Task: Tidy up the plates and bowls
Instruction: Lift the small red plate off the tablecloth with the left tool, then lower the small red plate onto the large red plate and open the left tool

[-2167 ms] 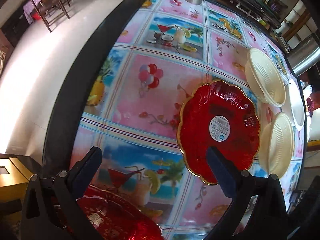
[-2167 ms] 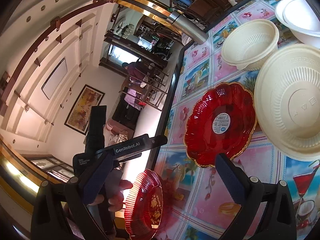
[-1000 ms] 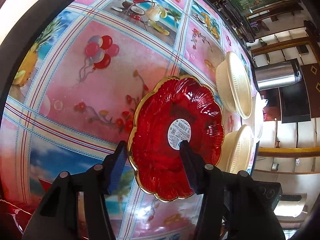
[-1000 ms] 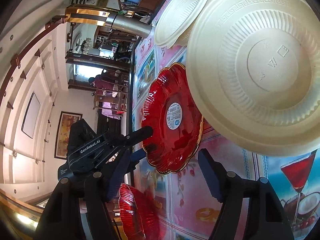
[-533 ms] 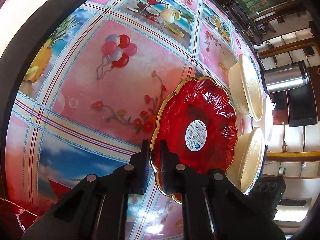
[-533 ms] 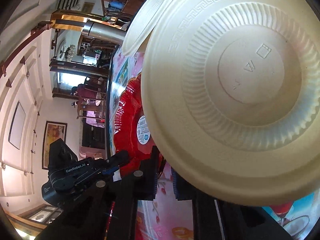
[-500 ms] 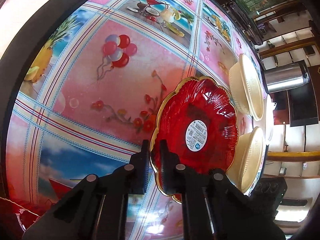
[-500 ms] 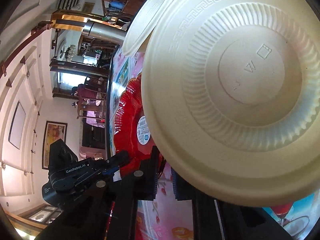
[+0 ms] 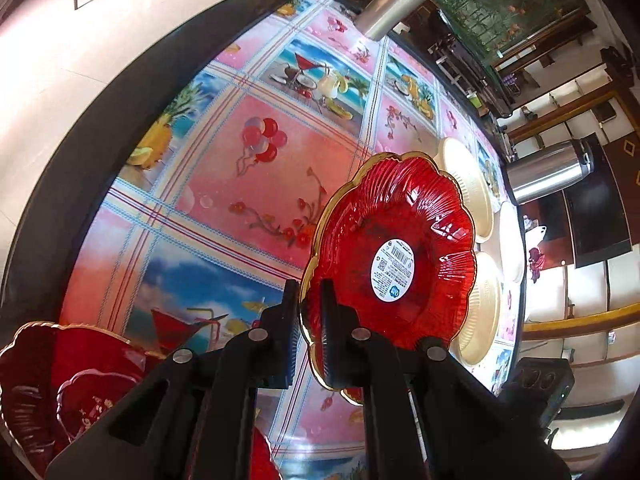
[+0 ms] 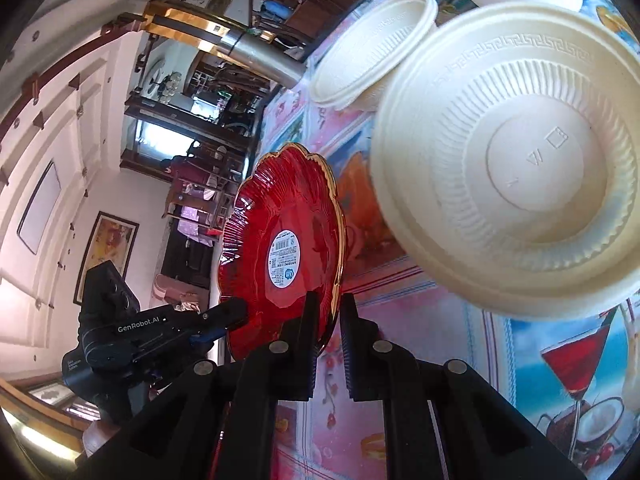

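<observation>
- Above the desk [image 9: 224, 184] with its picture cloth, our left gripper [image 9: 310, 320] is clamped on the gold rim of the red plate [image 9: 394, 248], tilted up on edge.
- From the right wrist, we see our right gripper [image 10: 329, 320] closed on the cream bowl [image 10: 516, 160], held bottom toward the camera; the left view shows only part of it.
- Only the left view shows a second red plate [image 9: 72, 384] at lower left.
- Another cream bowl [image 10: 372, 44] sits behind, empty.
</observation>
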Demonstrator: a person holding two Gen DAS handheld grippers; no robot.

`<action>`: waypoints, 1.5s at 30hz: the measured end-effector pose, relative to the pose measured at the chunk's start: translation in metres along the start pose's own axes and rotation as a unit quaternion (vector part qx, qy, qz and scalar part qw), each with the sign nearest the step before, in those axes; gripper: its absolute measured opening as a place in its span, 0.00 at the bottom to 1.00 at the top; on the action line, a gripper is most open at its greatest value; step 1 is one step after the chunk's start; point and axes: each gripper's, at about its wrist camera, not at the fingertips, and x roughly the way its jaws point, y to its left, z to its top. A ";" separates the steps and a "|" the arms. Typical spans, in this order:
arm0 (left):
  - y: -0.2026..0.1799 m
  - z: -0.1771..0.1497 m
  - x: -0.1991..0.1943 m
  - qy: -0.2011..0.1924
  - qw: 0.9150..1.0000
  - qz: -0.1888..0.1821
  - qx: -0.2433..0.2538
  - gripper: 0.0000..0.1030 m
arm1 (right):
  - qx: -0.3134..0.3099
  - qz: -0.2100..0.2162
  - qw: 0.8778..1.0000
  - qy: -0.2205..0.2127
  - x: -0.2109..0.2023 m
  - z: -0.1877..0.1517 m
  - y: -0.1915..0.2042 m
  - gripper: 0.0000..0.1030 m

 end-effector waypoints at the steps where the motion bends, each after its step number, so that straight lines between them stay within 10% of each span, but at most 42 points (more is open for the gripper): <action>1: 0.002 -0.005 -0.010 -0.014 1.000 -0.001 -0.001 0.07 | -0.012 0.006 1.000 -0.005 -0.002 -0.001 0.006 0.09; 18: 0.083 -0.124 -0.113 -0.119 0.992 0.034 -0.026 0.08 | -0.154 0.087 0.984 0.028 -0.021 -0.104 0.071 0.10; 45: 0.122 -0.157 -0.109 -0.104 0.986 0.129 0.009 0.14 | -0.253 -0.037 0.962 0.098 0.013 -0.195 0.107 0.13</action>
